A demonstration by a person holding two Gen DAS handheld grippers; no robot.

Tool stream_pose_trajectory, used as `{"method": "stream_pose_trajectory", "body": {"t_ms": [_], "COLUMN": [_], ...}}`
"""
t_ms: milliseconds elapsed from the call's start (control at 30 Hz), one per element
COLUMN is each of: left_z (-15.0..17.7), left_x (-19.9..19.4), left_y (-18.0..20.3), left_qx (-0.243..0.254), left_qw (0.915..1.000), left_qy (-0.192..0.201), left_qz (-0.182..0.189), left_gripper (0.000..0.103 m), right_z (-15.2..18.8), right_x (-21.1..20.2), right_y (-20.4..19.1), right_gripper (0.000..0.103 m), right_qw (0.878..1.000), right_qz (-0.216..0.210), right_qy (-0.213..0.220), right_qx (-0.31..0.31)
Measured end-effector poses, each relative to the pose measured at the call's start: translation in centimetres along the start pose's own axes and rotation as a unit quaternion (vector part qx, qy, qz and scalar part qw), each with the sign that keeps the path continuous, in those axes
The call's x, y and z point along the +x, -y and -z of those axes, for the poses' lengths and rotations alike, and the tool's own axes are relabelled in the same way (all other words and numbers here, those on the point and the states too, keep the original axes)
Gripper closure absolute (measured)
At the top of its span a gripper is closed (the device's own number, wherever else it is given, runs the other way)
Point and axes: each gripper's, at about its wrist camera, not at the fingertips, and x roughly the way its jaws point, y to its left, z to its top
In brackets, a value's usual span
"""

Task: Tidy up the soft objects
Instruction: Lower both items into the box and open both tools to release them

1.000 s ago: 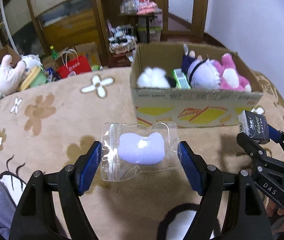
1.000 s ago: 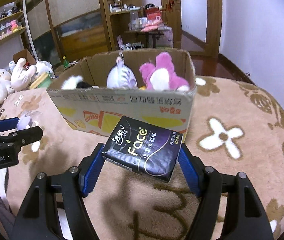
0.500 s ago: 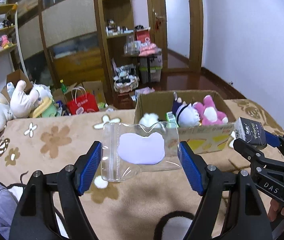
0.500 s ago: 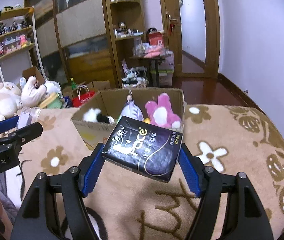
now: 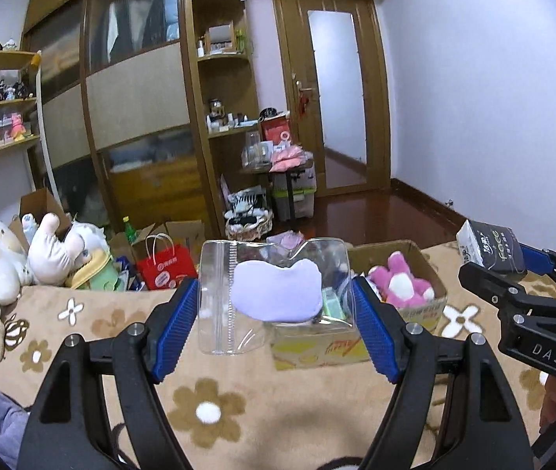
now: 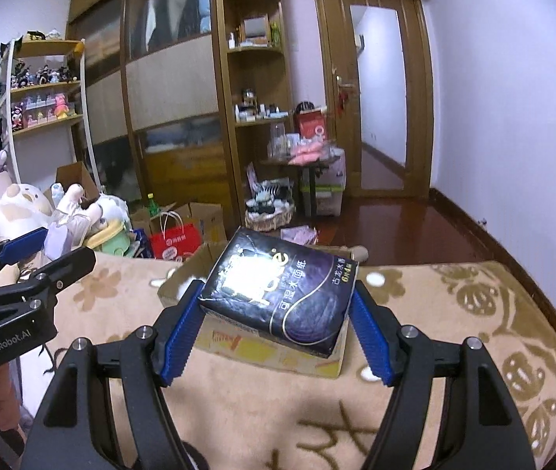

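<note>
The left gripper (image 5: 276, 305) is squeezing a floppy, slippery bag (image 5: 270, 293). The right gripper (image 6: 276, 313) is pinching a soft, light tissue pack (image 6: 278, 290) by its sides, above the box (image 5: 395, 313).

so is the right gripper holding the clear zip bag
No, the right gripper clamps a dark tissue pack; the clear zip bag sits in the left gripper.

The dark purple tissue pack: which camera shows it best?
The right wrist view: the dark purple tissue pack fills the centre, label facing the camera, clamped in the right gripper. The left wrist view shows only one end of it at the right edge, small and partly cut off by the gripper.
</note>
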Motion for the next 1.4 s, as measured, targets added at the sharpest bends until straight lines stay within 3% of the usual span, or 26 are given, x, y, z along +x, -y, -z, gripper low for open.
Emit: {"method": "stream_pose_trajectory", "body": {"t_ms": [200,633,1067,1400], "left_z": [-2.2,-6.4,-2.5,-1.2], "left_x": [1.0,4.4,10.6,13.1], "left_y": [0.7,1.6,1.6,2.1], "left_qx": [0.003,0.015,0.005,0.004], "left_qw": [0.9999,0.9988,0.9997,0.9988], "left_qy": [0.016,0.046,-0.023,-0.047], "left_qz": [-0.003,-0.006,0.002,0.012], "left_gripper": [0.027,0.027,0.027,0.027], "right_z": [-1.8,-6.1,-3.7,-2.1], "right_x": [0.4,2.3,5.8,8.8], "right_y": [0.3,2.2,3.7,3.9], "right_gripper": [0.027,0.027,0.027,0.026], "right_qw": [1.000,0.999,1.000,1.000], "right_qz": [-0.011,0.010,0.001,-0.010], "right_qy": [0.017,0.048,0.025,-0.003], "right_qx": [-0.004,-0.022,-0.006,-0.003]}}
